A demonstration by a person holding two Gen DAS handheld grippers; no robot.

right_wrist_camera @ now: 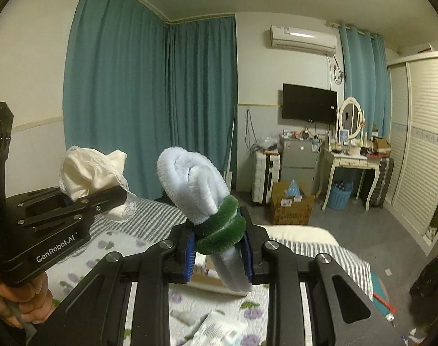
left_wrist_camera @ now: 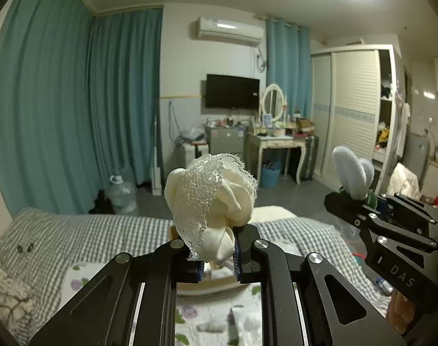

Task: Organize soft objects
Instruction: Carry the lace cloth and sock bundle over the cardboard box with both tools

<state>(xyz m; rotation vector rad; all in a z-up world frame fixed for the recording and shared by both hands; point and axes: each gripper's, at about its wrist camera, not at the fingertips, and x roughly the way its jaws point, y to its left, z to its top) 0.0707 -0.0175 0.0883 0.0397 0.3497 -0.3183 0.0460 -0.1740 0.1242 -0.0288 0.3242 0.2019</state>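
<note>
My left gripper [left_wrist_camera: 219, 256] is shut on a cream satin garment with a white lace trim [left_wrist_camera: 210, 199], bunched into a ball above the jaws. In the right wrist view the same bundle [right_wrist_camera: 89, 173] shows in the left gripper [right_wrist_camera: 103, 199] at the left, with a hand [right_wrist_camera: 20, 300] under its handle. My right gripper [right_wrist_camera: 219, 252] is shut on a rolled pale-blue fuzzy sock with a green cuff [right_wrist_camera: 201, 190], which sticks up between the blue pads [right_wrist_camera: 189, 255]. From the left wrist view the sock [left_wrist_camera: 350, 170] and the right gripper [left_wrist_camera: 354, 201] appear at the right. Both are held high over the bed.
Below lies a bed with a grey checked cover [left_wrist_camera: 89, 230] and a floral quilt [right_wrist_camera: 149, 259]; a cardboard box [left_wrist_camera: 207, 285] sits under the left jaws. Teal curtains [left_wrist_camera: 74, 101], a water jug [left_wrist_camera: 122, 193], a dressing table [left_wrist_camera: 276, 141], a wardrobe [left_wrist_camera: 354, 109] and a floor box [right_wrist_camera: 291, 206] stand beyond.
</note>
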